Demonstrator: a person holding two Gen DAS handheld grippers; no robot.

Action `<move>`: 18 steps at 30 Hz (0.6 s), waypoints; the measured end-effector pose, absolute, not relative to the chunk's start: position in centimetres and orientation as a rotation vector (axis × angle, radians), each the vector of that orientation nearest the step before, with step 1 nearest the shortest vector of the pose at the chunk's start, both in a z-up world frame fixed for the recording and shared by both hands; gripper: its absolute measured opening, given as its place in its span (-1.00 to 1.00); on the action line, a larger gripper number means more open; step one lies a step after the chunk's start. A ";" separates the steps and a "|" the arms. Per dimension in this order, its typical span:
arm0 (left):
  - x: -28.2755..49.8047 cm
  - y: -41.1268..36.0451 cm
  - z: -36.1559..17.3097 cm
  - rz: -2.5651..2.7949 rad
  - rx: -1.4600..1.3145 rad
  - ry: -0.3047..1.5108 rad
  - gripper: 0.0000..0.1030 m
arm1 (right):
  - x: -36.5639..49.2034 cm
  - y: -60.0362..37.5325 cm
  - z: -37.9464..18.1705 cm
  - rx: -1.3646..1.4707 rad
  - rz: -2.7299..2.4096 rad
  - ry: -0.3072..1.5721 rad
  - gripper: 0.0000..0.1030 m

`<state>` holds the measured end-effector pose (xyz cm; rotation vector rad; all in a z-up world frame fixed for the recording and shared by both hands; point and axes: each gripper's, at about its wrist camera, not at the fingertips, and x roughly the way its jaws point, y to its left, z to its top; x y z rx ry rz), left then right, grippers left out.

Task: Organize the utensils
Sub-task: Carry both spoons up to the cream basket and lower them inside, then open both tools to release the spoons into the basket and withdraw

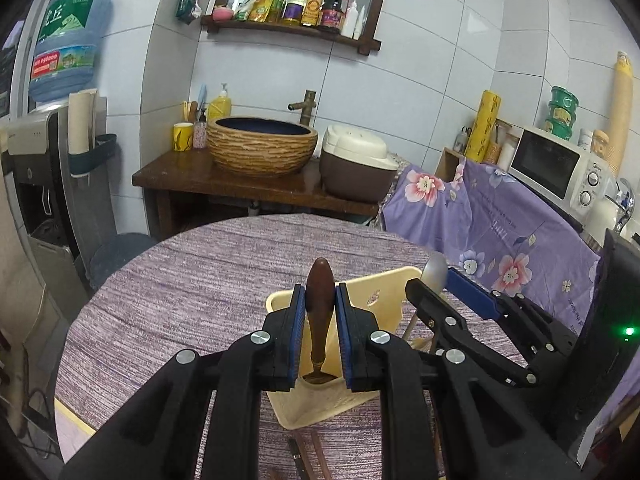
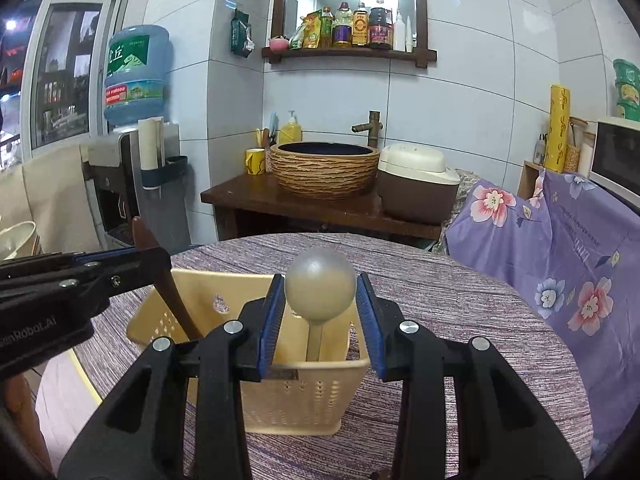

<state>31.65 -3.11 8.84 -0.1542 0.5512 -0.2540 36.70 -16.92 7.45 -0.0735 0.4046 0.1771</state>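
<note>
Left wrist view looks over a round table (image 1: 192, 280) covered in a purple woven cloth, with a dark wooden counter (image 1: 224, 178) behind it carrying a ribbed basin (image 1: 262, 146) and a brown-and-cream rice cooker (image 1: 356, 164). On the near part of the table stands a cream plastic utensil holder (image 2: 308, 392) with perforated walls, and both grippers hang over its open top. The left gripper (image 1: 320, 292) has its blue pads pressed close on the bowl of a dark brown wooden spoon (image 1: 319, 308), which stands bowl up with its handle reaching down into the holder's left part. In the right wrist view the right gripper (image 2: 320, 284) stands partly open with its pads against the two sides of the round bowl of a pale grey-beige ladle (image 2: 320, 290); the ladle's handle also runs down into the holder, to the right of the wooden spoon. The two utensils are near each other yet apart. On the cloth just in front of the holder lie several thin brown sticks (image 1: 308, 456), too cropped at the frame's bottom edge to identify.
</note>
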 end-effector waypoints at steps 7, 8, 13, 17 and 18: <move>31.8 -2.8 8.6 -0.255 -0.170 0.565 -0.66 | 36.5 -17.0 7.2 -0.085 0.168 0.395 0.04; 31.6 -2.7 8.8 -0.258 -0.167 0.560 -0.62 | 36.3 -17.1 7.3 -0.079 0.168 0.390 0.13; 29.6 -2.0 10.0 -0.262 -0.177 0.511 -0.09 | 34.8 -17.7 8.0 -0.057 0.170 0.363 0.26; 27.5 -0.7 9.5 -0.231 -0.169 0.509 0.19 | 32.9 -18.5 8.0 -0.038 0.161 0.377 0.29; 26.8 -0.3 8.9 -0.222 -0.170 0.524 0.20 | 32.4 -18.7 7.8 -0.036 0.159 0.388 0.32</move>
